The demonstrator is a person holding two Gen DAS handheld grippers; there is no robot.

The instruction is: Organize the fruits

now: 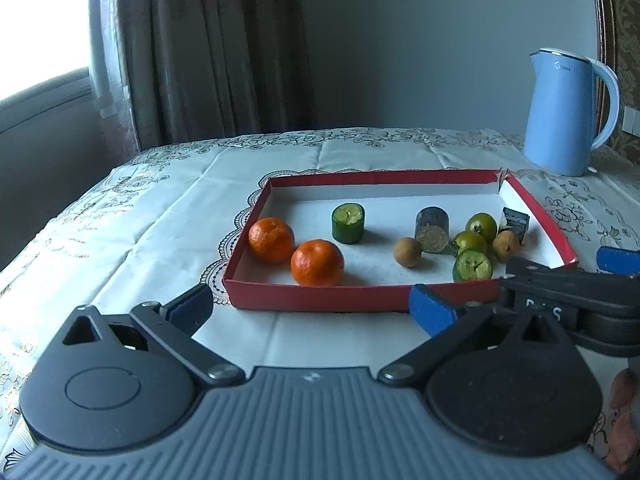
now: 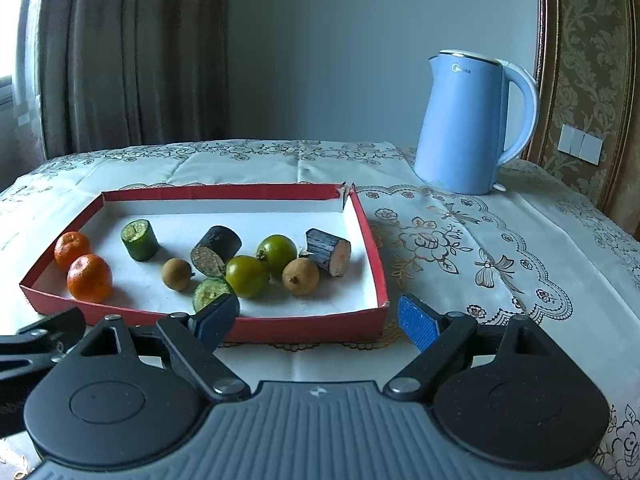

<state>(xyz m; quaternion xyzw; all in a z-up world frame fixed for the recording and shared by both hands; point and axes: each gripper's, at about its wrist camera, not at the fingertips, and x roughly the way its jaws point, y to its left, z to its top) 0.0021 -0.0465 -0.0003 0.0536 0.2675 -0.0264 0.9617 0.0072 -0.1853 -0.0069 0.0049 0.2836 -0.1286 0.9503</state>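
Empty left claw [image 1: 312, 308] wide before red tray [image 1: 320, 298]; kettle [image 2: 464, 120] logo illegible.

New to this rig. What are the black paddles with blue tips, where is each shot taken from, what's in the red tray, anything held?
No robot arm here: a person holds a two-finger gripper in each hand, and a fisheye camera on each looks forward along its fingers. The black parts with blue pads are those fingers. One picture is from the left gripper, the other from the right gripper. Both are open and hold nothing.

On the tablecloth sits a shallow red tray. In it: two oranges, two green round fruits, two small brown fruits, and green and dark cut cylinder pieces. A blue kettle stands behind the tray.
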